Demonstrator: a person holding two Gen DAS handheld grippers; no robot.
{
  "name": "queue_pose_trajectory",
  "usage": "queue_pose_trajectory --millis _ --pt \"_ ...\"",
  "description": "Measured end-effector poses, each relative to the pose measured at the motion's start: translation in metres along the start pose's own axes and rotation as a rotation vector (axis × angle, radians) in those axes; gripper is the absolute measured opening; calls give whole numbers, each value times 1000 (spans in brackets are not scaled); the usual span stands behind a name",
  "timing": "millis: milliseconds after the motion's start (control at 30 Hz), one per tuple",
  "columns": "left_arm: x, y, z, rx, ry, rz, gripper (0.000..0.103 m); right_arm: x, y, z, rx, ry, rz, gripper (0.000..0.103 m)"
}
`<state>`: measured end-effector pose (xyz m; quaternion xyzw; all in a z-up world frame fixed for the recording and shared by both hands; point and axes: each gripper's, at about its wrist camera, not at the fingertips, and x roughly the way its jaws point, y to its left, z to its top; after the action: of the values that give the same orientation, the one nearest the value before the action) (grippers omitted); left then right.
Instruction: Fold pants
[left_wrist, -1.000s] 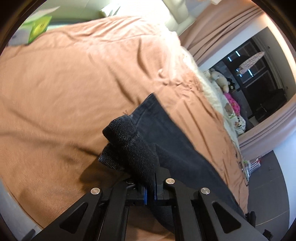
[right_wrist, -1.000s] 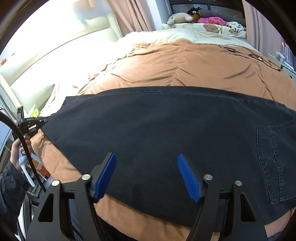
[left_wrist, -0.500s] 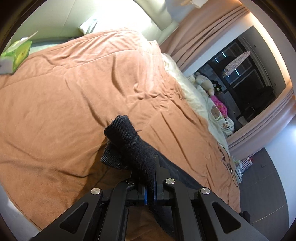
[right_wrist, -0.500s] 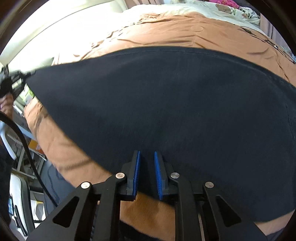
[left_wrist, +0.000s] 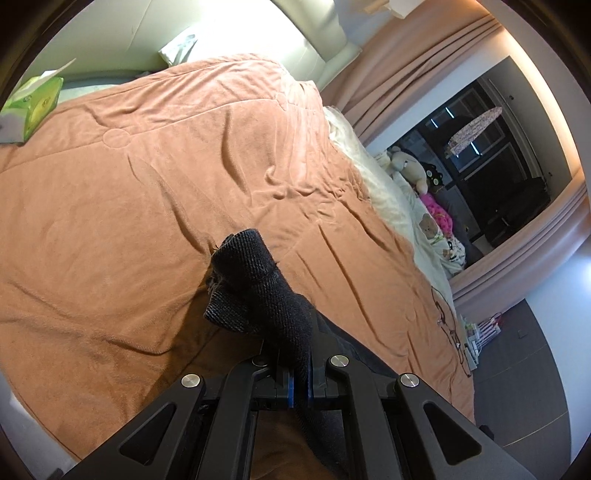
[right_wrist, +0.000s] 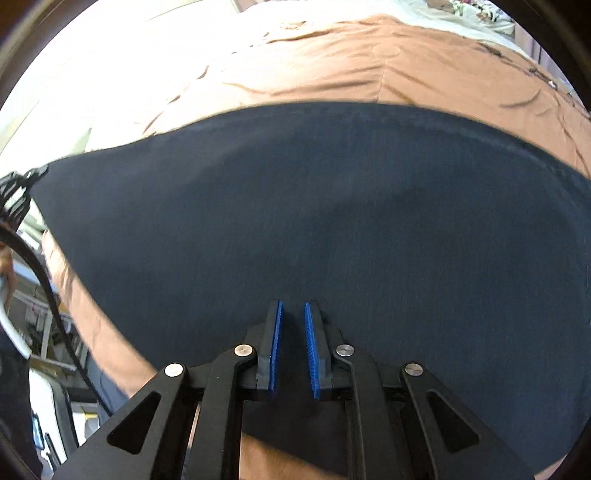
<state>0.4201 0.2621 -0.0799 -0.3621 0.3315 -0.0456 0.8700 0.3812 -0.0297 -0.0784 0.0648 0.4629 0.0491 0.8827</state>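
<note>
My left gripper (left_wrist: 300, 384) was clamped on a bunched corner of the dark denim pants (right_wrist: 332, 221), which lay spread across the orange-brown bedspread (left_wrist: 147, 206). My right gripper (right_wrist: 293, 347) had just been closing, denim edge pinched between its blue pads.

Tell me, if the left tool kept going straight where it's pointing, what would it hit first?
Probably the orange blanket on the bed, past the bunched pants hem that the left tool already pinches; depth is hard to judge.

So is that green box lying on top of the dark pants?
No, the green box sits at the far edge of the orange blanket, well apart from the pants.
</note>
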Motion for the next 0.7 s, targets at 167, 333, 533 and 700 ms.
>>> queue_pose_trajectory --millis 167,333,533,700 --pt "6 3 2 -6 5 0 4 18 -18 27 30 22 -1 10" --pt "11 7 2 -19 14 7 4 36 -39 50 83 32 18 10" --pt "14 12 1 -27 18 1 4 57 -54 89 88 62 74 10" --pt "10 4 1 14 2 -13 4 73 -63 113 73 76 83 7"
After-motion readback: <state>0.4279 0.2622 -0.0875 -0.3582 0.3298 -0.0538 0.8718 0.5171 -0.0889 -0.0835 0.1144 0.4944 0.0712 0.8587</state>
